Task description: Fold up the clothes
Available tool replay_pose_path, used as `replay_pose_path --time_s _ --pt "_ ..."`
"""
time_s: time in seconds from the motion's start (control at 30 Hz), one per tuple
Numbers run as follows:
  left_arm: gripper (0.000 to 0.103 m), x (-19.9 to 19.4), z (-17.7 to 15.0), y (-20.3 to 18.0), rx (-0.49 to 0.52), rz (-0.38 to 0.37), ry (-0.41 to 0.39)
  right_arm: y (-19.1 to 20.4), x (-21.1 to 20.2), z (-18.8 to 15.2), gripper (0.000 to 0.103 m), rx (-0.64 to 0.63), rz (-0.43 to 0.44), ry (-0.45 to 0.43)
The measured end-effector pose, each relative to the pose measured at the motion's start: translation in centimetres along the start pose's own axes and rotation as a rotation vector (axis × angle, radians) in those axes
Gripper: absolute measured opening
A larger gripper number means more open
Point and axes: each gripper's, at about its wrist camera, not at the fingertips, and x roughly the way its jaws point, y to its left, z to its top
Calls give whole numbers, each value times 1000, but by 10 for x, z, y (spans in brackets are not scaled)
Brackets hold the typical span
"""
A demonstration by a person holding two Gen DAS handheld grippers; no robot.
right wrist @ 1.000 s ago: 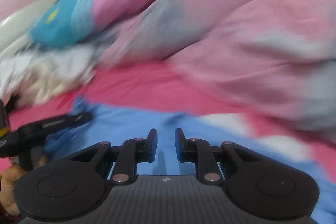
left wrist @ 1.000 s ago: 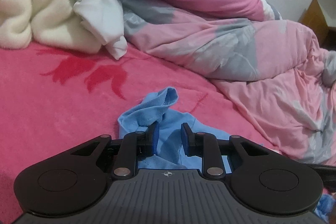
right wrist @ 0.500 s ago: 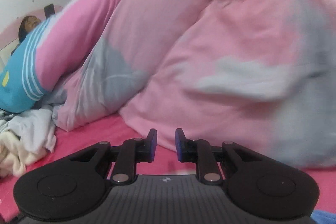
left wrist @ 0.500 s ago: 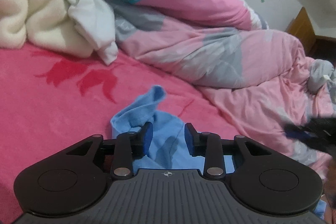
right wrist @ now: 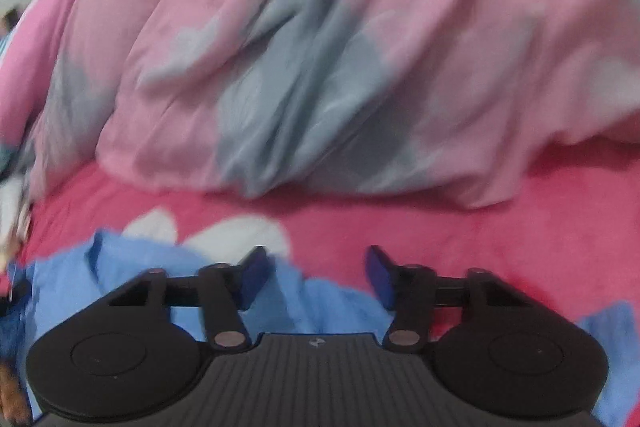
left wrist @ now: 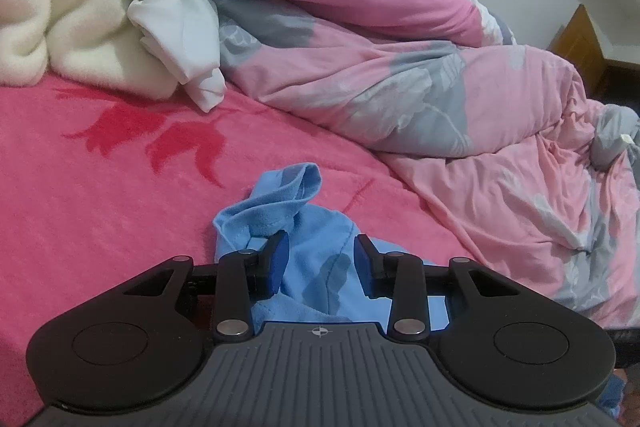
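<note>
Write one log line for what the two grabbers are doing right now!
left gripper: open over blue garment | right gripper: open, at garment edge | surface: pink blanket | fold: not yet done

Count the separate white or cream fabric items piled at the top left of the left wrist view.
2: a fluffy cream fleece blanket bunched at the far left, and a smooth white cotton garment draped over its right side. More may be hidden underneath.
</note>
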Motion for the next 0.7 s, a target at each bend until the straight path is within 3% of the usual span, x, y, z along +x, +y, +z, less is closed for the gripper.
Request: replay_pose_path --time_s 0.03,0.2,0.27,0.3,0.33,0.4,0.5,0.63,0.7 --pt "35 0 0 0 -1 0 0 9 1 -6 10 -58 1 8" --pt "35 0 0 1 -8 -4 3 73 -19 -68 9 -544 -67 -76" --pt "35 0 0 2 -11 -6 4 99 -27 -93 11 -738 -95 -110" --pt "35 0 1 2 -13 -7 5 112 -31 -105 16 -835 -108 -127" --pt "35 0 1 2 -16 -9 5 125 -35 -118 29 -932 -122 -144" --pt "35 0 1 3 -22 -13 6 140 -37 -137 38 -1075 -173 -171" --pt "35 0 1 3 -25 -14 7 137 -50 -128 42 -1019 -137 -185" --pt "35 1 1 3 -25 -13 9 106 -78 -84 42 -711 44 -215" --pt "35 1 1 3 -25 -13 10 85 -77 -63 43 -538 66 -221"
